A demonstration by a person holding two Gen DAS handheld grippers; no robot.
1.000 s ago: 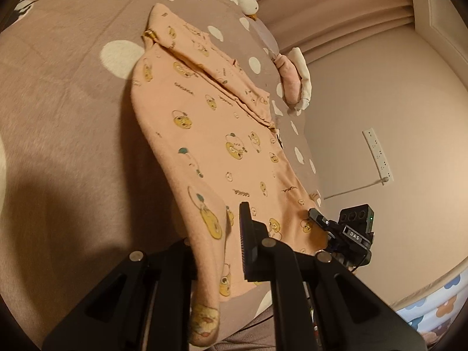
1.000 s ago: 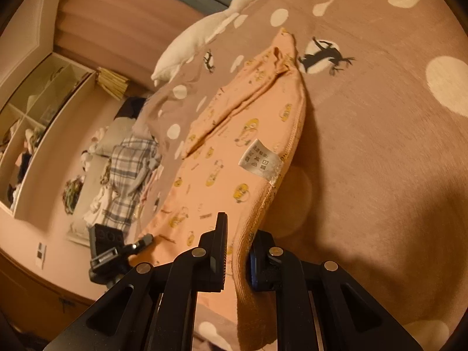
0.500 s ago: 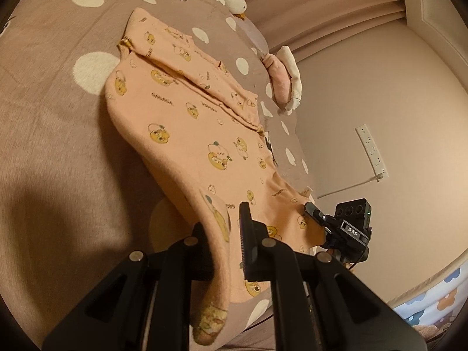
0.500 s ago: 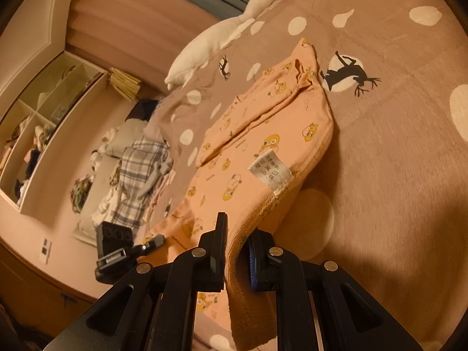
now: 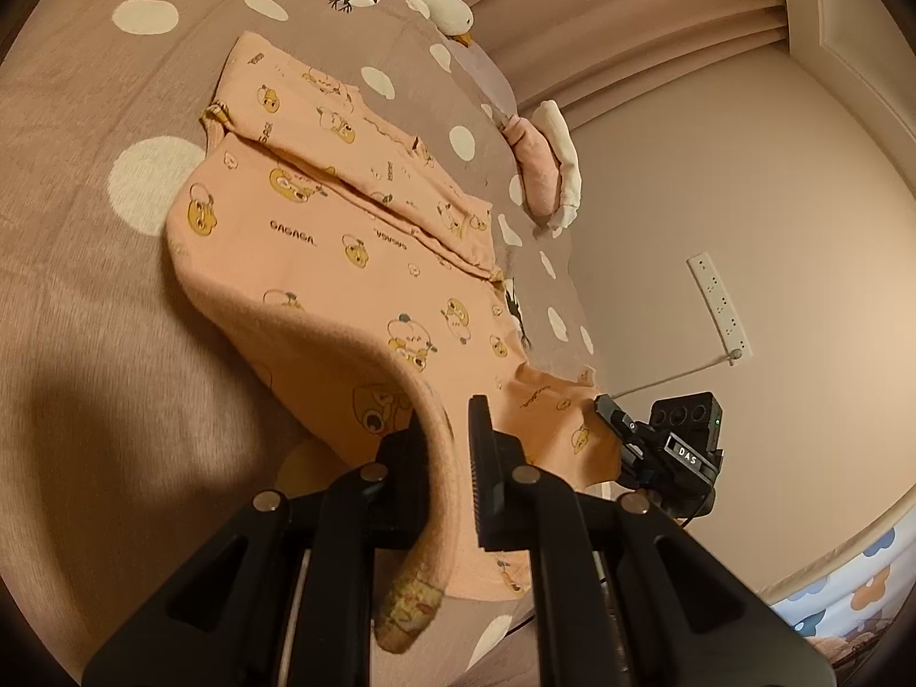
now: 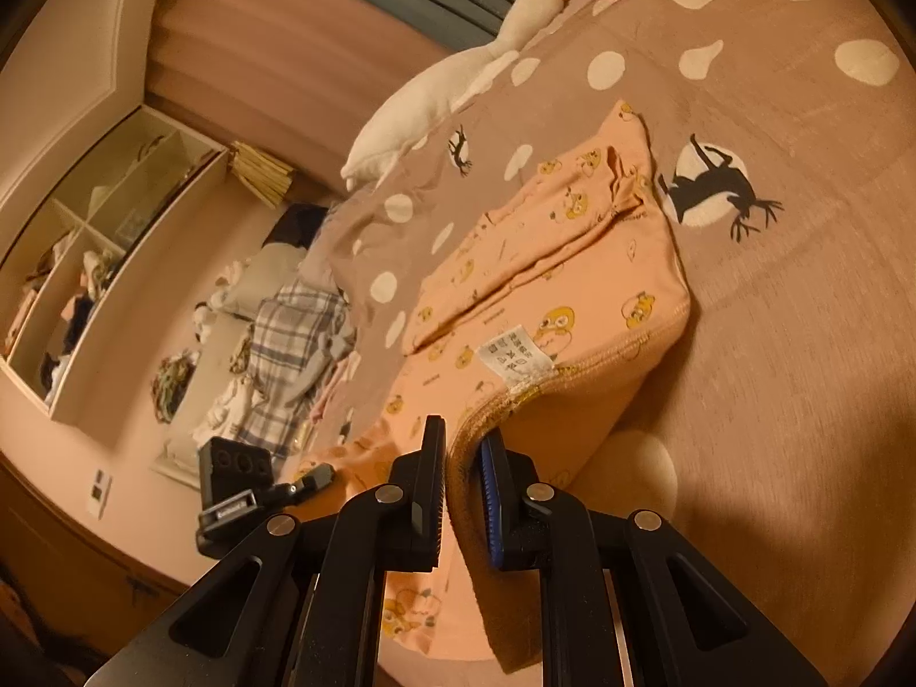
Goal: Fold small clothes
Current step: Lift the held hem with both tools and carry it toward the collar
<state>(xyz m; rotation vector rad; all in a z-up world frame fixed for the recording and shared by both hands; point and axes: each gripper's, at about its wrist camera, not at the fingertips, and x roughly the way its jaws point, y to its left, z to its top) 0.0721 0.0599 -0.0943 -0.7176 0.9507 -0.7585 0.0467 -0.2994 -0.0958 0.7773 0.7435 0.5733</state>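
While my left claw [image 5: 443, 458] pinches one corner of the peach shirt's [image 5: 343, 263] hem and my right claw [image 6: 464, 475] pinches the other, I judge I am partway through the fold that carries the bottom edge up over the body. Each pair of fingers is pressed onto a raised fold of cloth, which arches up out of the grip and then drops back to the bedspread [image 5: 86, 286].

The rest of the shirt lies flat on the bedspread beyond the claws, its sleeve already turned in across the chest. The white label [image 6: 515, 355] shows on the lifted edge just past my right claw. The neck end points toward the toy goose [image 6: 452, 91] at the far side of the bed.

Next, I think, both claws must travel forward together toward the goose, level and at equal pace, and lay the hem down near the collar before letting go.

Both wrists are held low, angled along the bed, side by side.
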